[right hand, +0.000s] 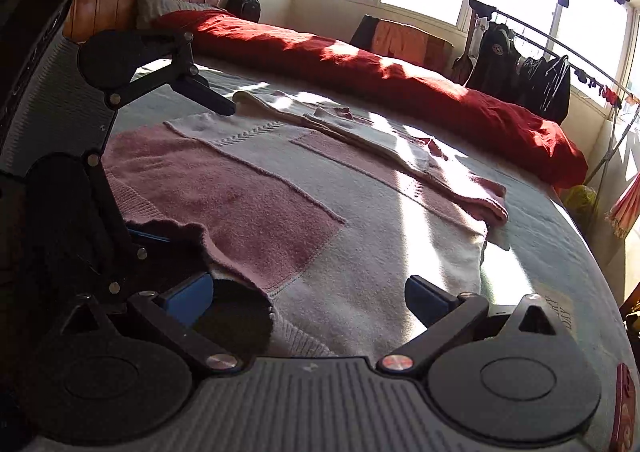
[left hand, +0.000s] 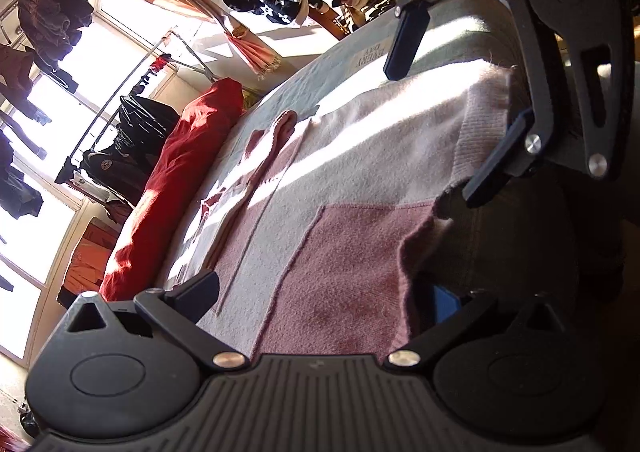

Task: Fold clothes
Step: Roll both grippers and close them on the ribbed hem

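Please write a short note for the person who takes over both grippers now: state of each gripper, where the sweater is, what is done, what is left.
Left gripper: open, low at the sweater's hem, one finger under the lifted pink edge.
Right gripper: open, at the same hem beside it, nothing clamped.
Sweater: pink and white, flat on the grey bed cover, sleeves folded in across the chest.
Done: sleeves in.
Left: probably grip the hem and fold it toward the collar.
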Available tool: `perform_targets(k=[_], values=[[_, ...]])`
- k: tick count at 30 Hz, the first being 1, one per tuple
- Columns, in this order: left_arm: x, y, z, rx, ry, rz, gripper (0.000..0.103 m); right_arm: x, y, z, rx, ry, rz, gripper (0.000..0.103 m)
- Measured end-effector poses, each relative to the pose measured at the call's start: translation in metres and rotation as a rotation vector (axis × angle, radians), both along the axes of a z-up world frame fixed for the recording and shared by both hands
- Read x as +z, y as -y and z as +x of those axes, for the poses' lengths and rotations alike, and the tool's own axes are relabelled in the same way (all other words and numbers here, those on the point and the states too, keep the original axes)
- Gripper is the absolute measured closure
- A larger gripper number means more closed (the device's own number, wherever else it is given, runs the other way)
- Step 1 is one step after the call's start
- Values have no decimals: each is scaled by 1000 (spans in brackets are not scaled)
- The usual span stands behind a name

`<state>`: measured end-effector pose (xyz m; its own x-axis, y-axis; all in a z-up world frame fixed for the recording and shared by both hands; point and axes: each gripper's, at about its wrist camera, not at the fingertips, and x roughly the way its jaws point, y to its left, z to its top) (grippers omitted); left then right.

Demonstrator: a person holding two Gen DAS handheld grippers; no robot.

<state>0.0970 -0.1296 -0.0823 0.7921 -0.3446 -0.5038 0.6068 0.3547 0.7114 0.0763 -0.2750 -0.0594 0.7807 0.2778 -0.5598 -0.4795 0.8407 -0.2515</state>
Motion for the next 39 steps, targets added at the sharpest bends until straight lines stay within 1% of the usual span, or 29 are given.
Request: perform_targets(k=[6, 11, 15, 17, 22, 25, 29, 32, 34, 39], values=[[4, -4, 4, 21, -19, -35, 1, -13, -40, 1, 95, 99, -213, 0], [1, -14, 2, 37, -56, -58, 1, -23, -71, 3, 163, 188, -388, 0], [-2, -22, 1, 50, -86, -76, 1, -34, -81, 6, 200, 224, -472, 0], [-3, -27, 0, 56, -101, -86, 1, -36, -82, 8, 202, 236, -485, 0], [-8, -36, -2, 80, -129, -104, 1, -30, -83, 9, 171, 301, -498, 0], [-11, -38, 1, 113, -110, -98, 1, -23, -81, 10, 149, 320, -484, 0], [-11, -46, 4, 156, -33, -73, 1, -17, -80, 12, 135, 330, -472, 0], [-13, -54, 6, 188, 13, -34, 1, -17, -79, 13, 130, 328, -466, 0], [-14, -60, 7, 195, 26, -8, 1, -19, -79, 13, 127, 321, -464, 0], [-15, -73, 9, 219, 38, 15, 1, -32, -79, 9, 109, 279, -458, 0]])
